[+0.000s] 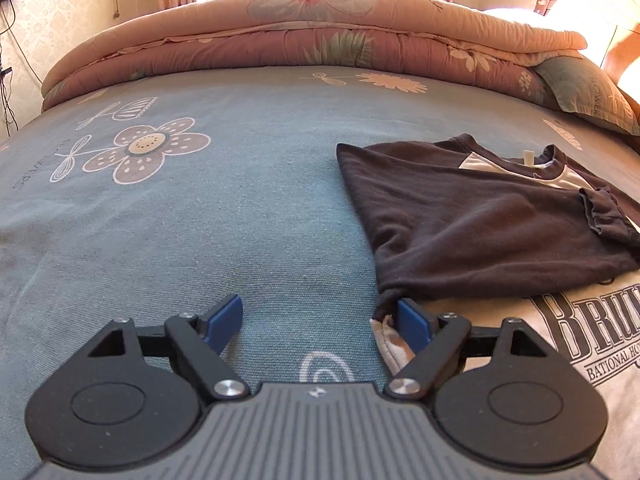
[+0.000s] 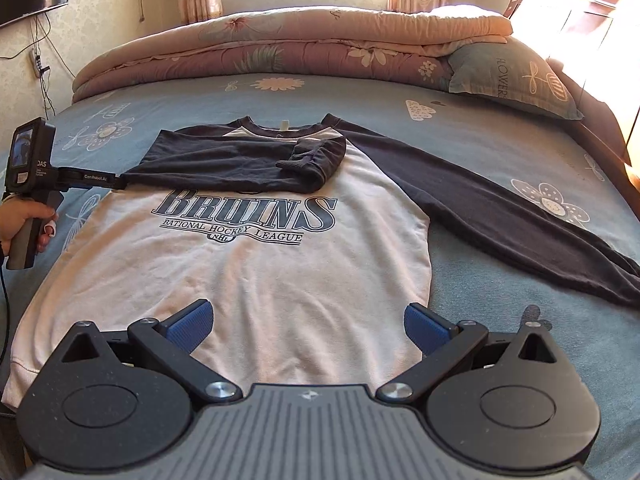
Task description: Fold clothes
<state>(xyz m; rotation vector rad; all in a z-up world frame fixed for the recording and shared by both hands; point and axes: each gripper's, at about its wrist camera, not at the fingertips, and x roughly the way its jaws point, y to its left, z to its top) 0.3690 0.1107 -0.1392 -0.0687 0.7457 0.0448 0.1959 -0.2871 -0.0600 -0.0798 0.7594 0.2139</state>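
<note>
- One bed (image 2: 460, 152) in blue flowered sheeting is carrying everything.
- Lying flat on it is the sweatshirt (image 2: 256, 272), chest print up, one dark sleeve (image 2: 236, 160) lying folded across the chest.
- Hovering over the hem, the right tool (image 2: 306, 326) is gaping wide, empty.
- Beside the sweatshirt's edge, the left tool (image 1: 320, 320) is spreading wide, gripping nothing.

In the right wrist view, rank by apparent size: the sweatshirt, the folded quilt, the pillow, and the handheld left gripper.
1. sweatshirt, largest
2. folded quilt; it lies farther back, so its true size may be greater
3. pillow
4. left gripper; roughly like the pillow, so that order is unsure
</note>
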